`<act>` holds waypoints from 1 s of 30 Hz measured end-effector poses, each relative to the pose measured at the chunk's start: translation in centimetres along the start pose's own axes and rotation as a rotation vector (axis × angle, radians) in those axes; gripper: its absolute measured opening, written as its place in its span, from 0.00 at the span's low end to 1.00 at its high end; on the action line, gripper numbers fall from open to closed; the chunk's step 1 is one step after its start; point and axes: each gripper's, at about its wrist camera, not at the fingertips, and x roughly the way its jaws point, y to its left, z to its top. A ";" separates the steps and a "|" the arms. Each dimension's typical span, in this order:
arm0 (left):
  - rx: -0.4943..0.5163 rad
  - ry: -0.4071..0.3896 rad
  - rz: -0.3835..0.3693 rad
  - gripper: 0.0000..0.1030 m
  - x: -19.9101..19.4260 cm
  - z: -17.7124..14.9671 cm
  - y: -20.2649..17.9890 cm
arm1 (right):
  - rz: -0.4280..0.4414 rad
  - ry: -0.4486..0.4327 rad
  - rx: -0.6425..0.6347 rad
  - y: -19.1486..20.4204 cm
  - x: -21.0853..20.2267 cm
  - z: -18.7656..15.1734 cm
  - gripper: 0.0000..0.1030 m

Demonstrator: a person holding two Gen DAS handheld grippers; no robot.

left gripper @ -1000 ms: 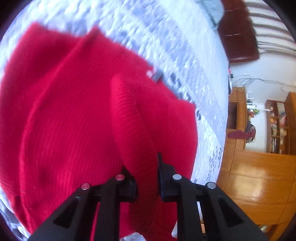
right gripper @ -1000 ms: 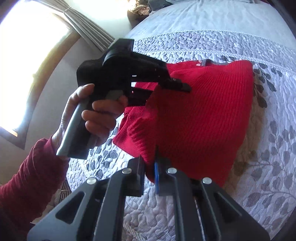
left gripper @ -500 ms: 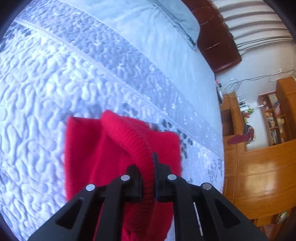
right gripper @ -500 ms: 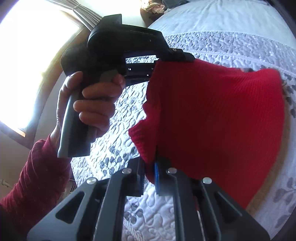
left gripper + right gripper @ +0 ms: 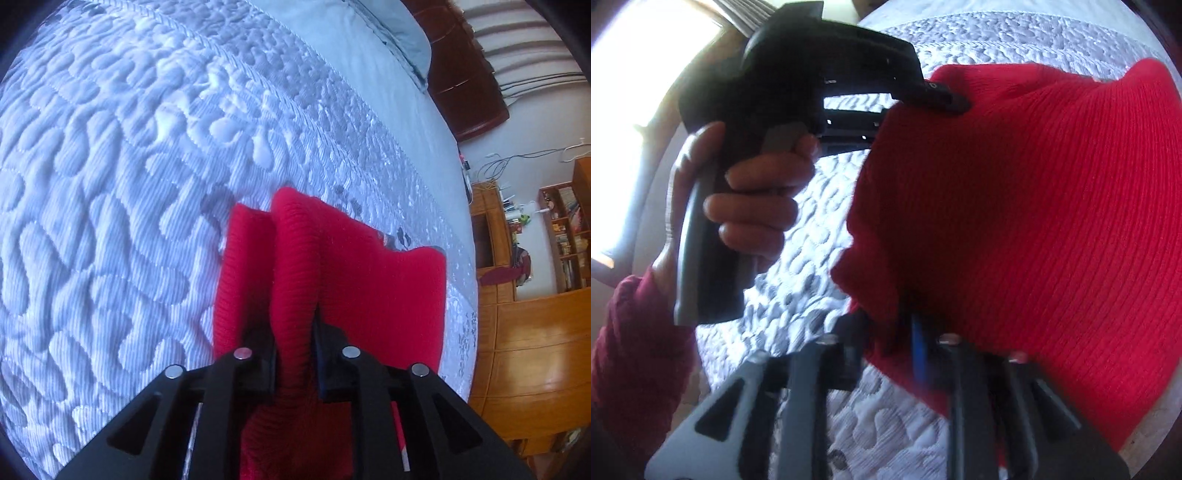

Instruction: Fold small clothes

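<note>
A red ribbed knit garment (image 5: pixel 369 280) hangs lifted above the quilted grey-white bedspread (image 5: pixel 110 184). My left gripper (image 5: pixel 294 332) is shut on a bunched ribbed edge of it. In the right wrist view the garment (image 5: pixel 1034 221) fills the right side. My right gripper (image 5: pixel 886 328) is shut on its lower left corner. The left gripper (image 5: pixel 942 99) shows there too, held by a hand (image 5: pixel 757 206) and pinching the garment's top edge. The cloth is stretched between both grippers.
The bed runs far in both views. A blue pillow (image 5: pixel 399 33) and dark headboard (image 5: pixel 469 74) lie at its head. Wooden cabinets (image 5: pixel 524 332) and shelves (image 5: pixel 565 236) stand to the right. A bright window (image 5: pixel 628 110) is on the left.
Both grippers have lifted the garment off the bed. It has come closer to the right camera and now hangs between the grippers instead of lying spread out.
</note>
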 end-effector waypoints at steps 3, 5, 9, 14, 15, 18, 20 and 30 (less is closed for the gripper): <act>0.012 -0.019 0.009 0.26 -2.1 -1.1 -0.1 | 0.043 -0.014 -0.021 -0.2 -2.9 -0.9 0.62; 0.042 -0.028 0.035 0.27 -3.9 -2.2 -0.2 | 0.054 -0.025 -0.043 -0.5 -5.3 -1.9 0.62; 0.076 -0.031 0.054 0.36 -7.1 -5.5 -0.5 | -0.004 -0.061 0.028 -3.6 -10.0 -4.0 0.62; 0.051 0.026 0.101 0.38 -7.1 -9.8 0.0 | -0.086 -0.068 0.198 -8.1 -12.4 -6.7 0.64; 0.045 0.034 0.104 0.38 -6.8 -10.3 0.1 | -0.068 -0.059 0.228 -8.5 -12.1 -6.9 0.64; 0.031 0.052 0.133 0.39 -5.4 -11.1 0.0 | 0.016 -0.028 0.370 -11.0 -10.5 -8.0 0.65; 0.016 0.069 0.154 0.40 -4.4 -11.4 0.3 | 0.057 -0.019 0.417 -11.7 -9.7 -7.5 0.65; 0.059 0.085 0.216 0.17 -3.0 -13.3 -2.0 | 0.042 0.024 0.406 -11.9 -8.9 -6.5 0.15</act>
